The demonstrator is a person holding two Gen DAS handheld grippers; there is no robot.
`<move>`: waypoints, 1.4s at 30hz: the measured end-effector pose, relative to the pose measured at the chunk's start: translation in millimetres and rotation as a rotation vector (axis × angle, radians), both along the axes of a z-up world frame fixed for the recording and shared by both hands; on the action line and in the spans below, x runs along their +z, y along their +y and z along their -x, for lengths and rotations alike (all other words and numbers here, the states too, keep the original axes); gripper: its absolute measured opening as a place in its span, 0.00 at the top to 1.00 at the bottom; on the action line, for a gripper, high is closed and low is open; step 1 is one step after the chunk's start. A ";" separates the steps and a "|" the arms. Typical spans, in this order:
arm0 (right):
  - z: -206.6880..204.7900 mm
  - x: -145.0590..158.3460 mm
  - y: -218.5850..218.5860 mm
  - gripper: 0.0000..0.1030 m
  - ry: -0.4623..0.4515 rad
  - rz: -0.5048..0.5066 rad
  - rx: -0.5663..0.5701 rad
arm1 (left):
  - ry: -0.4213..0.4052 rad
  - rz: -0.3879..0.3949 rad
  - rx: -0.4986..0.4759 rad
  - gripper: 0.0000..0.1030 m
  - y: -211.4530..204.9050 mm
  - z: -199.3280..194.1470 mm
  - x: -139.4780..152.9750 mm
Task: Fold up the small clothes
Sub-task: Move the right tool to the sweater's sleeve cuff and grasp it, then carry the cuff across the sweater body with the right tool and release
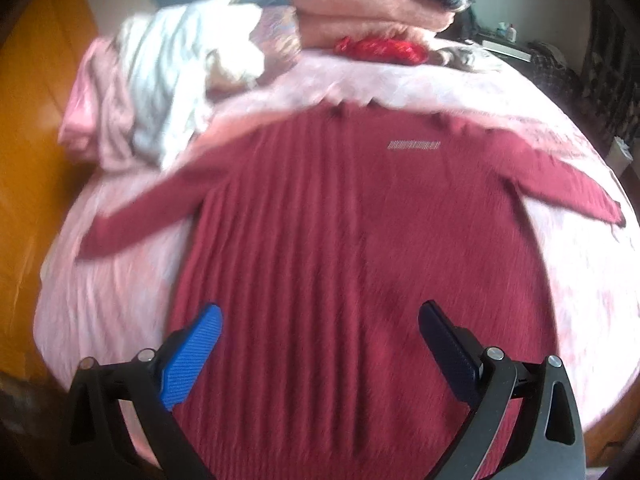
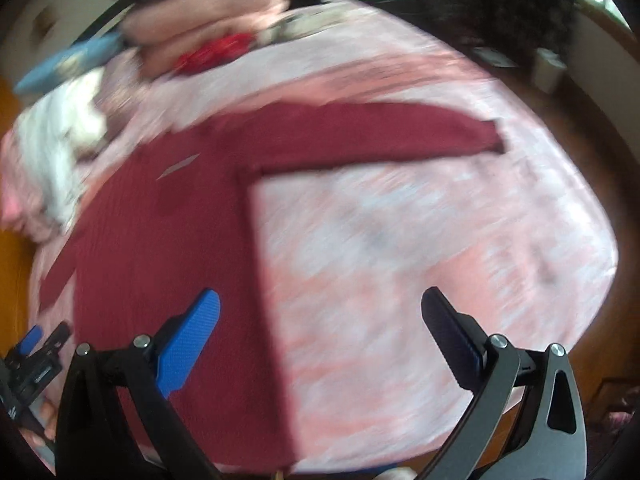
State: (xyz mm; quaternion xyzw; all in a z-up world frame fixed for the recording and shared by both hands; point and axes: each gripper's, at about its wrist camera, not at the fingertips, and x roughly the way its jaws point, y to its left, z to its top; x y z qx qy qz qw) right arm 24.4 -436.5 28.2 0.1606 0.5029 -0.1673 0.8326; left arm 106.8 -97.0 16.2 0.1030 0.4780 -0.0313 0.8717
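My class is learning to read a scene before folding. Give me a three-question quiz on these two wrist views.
1. True or false: the dark red sweater lies flat with both sleeves spread out.
2. Multiple choice: the left gripper is A) open, holding nothing, B) shut on a sleeve, C) shut on the hem.
3. Short answer: what lies beneath the right gripper?

Key:
1. True.
2. A.
3. The sweater's side edge and the pink bedcover.

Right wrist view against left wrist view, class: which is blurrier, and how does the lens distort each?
Right wrist view: heavy motion smear across the maroon sweater and pink bedspread. Left wrist view: milder blur, the sweater's ribs readable. Both views: fisheye bulge with dark corners.
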 end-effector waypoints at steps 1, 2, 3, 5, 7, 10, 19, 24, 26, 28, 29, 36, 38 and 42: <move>-9.9 -0.8 -22.4 0.03 0.015 0.020 -0.009 | -0.007 0.001 -0.012 0.04 -12.4 -12.2 0.5; -19.0 -3.5 -47.5 0.03 0.021 0.025 -0.016 | -0.011 0.006 -0.019 0.04 -24.2 -23.6 0.7; -25.9 -7.1 -68.1 0.03 0.024 0.024 -0.027 | -0.014 0.022 -0.031 0.04 -40.2 -39.0 0.4; -39.9 -21.1 -120.2 0.03 0.044 0.001 -0.079 | -0.020 0.044 -0.058 0.04 -65.5 -59.3 -0.8; -50.9 -36.4 -158.2 0.03 0.062 -0.044 -0.087 | -0.019 0.079 -0.105 0.04 -98.2 -83.1 -5.8; -66.4 -63.1 -205.2 0.03 0.091 -0.074 -0.094 | -0.003 0.118 -0.127 0.04 -132.7 -108.7 -17.6; -96.3 -129.3 -282.4 0.03 0.125 -0.215 -0.099 | 0.076 0.128 -0.129 0.04 -226.5 -172.3 -72.0; -112.1 -144.7 -286.0 0.08 0.141 -0.222 -0.052 | 0.079 0.104 -0.131 0.04 -257.4 -183.4 -90.0; -116.9 -146.2 -286.3 0.15 0.152 -0.204 -0.044 | 0.078 0.095 -0.137 0.04 -262.3 -182.9 -91.9; -118.2 -144.5 -290.5 0.29 0.146 -0.200 -0.051 | 0.067 0.078 -0.140 0.04 -268.3 -183.6 -93.3; -117.9 -143.4 -292.5 0.33 0.143 -0.202 -0.048 | 0.064 0.074 -0.139 0.04 -269.5 -184.5 -93.7; -107.2 -108.0 -299.5 0.95 -0.008 -0.267 -0.004 | 0.051 0.063 -0.125 0.04 -258.1 -184.1 -90.8; -105.1 -90.7 -295.9 0.95 -0.035 -0.207 0.027 | 0.033 0.058 -0.126 0.04 -251.1 -182.6 -86.6; -101.9 -110.9 -312.3 0.95 0.054 -0.182 -0.073 | 0.012 0.033 -0.114 0.04 -224.9 -183.5 -84.5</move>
